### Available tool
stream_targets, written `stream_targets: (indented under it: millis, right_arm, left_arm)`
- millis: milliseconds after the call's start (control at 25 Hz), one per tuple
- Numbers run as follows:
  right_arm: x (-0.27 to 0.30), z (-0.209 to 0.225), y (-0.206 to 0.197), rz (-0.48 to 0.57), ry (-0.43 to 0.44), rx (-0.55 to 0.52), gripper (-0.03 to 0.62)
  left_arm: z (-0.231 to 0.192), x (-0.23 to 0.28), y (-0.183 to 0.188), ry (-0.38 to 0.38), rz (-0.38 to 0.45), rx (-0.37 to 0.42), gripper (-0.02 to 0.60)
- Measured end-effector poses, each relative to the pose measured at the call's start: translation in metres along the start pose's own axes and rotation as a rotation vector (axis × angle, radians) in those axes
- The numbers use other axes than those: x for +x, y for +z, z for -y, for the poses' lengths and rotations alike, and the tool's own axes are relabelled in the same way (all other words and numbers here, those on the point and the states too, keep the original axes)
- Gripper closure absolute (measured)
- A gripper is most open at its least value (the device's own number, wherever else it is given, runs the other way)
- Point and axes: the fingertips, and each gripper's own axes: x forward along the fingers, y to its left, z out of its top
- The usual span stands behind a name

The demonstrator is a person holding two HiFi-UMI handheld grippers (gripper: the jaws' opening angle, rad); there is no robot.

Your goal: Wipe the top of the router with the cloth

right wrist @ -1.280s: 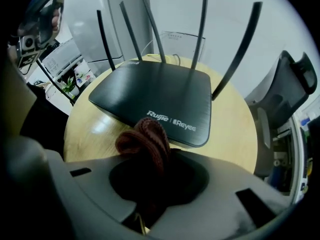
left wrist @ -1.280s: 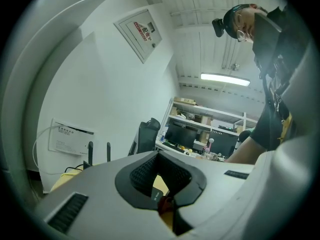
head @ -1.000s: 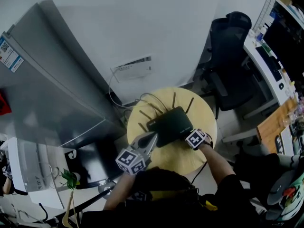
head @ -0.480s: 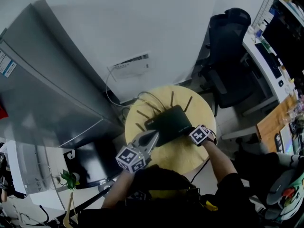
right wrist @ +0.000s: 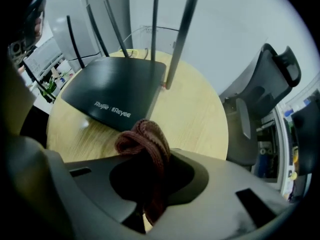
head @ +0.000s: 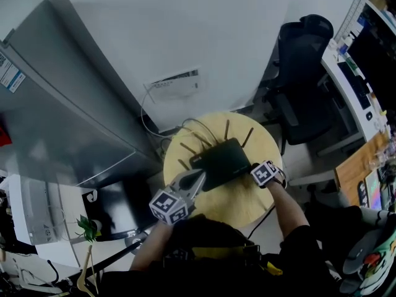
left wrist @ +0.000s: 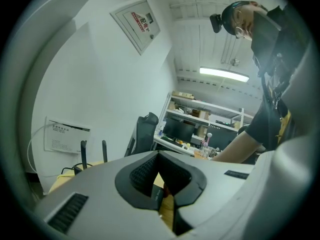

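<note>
Right gripper (right wrist: 149,181): clenched on the cloth (right wrist: 144,143), a bunched reddish-brown knit wad poking up from between the closed jaws. Held low over the table (right wrist: 200,119), aimed at the router (right wrist: 112,96). Cloth just short of the router's near edge, over bare wood; contact with the casing impossible to tell. From the head view, placed at the router's right near corner, right forearm (head: 289,210) reaching in from the lower edge.

Left gripper (left wrist: 159,155): jaws together, tips meeting, nothing pinched between them. Tilted upward, looking across the table toward shelves (left wrist: 200,109) and a ceiling light (left wrist: 224,74) rather than down at the casing. In the head view, nosed up to the router's left near corner, touching or just beside, not clear which. Left forearm (head: 153,247) coming up from below.

Router: black, flat, lying near the middle of the round pale wooden table, white lettering on its top. Antennas (right wrist: 182,34) upright along the far edge, two of them rising close ahead of the right gripper.

Around: cables (head: 147,125) trailing off the table's far side toward a wall panel (head: 175,85). Dark office chair (head: 303,73) just past the table on the right, a desk (head: 352,82) beyond it. Grey cabinet (head: 55,116) on the left.
</note>
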Motion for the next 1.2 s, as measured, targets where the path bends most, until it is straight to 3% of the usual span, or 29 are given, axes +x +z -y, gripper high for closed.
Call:
stream_targets:
  millis: [320,520,600,720,840,920,1200]
  right_arm:
    - [0.004,0.016,0.01,0.059,-0.028,0.071,0.531]
    - [-0.002,0.024,0.034,0.209,-0.004,0.129,0.531]
    - [-0.008,0.029,0.038,0.253,0.004,0.187,0.531]
    - [-0.013,0.034,0.026,0.22,0.017,0.311,0.531]
    - [-0.016,0.067,0.018,0.295,-0.052,0.389,0.531]
    - [-0.02,0.078,0.002,0.307,-0.049,0.473,0.531]
    - [-0.06,0.089,-0.031,0.528,0.013,0.681,0.531]
  left_arm:
    - [0.004,-0.005,0.001,0.022,-0.014,0.015,0.589]
    - [0.009,-0.007,0.001,0.035,-0.008,0.033,0.589]
    - [0.011,-0.01,0.001,0.048,-0.007,0.037,0.589]
    - [0.015,-0.013,0.003,0.069,-0.002,0.043,0.589]
    - [0.026,-0.013,0.005,0.086,0.012,0.053,0.589]
    - [0.032,-0.015,0.005,0.109,0.023,0.058,0.589]
    - [0.037,-0.057,0.005,0.275,0.089,0.054,0.589]
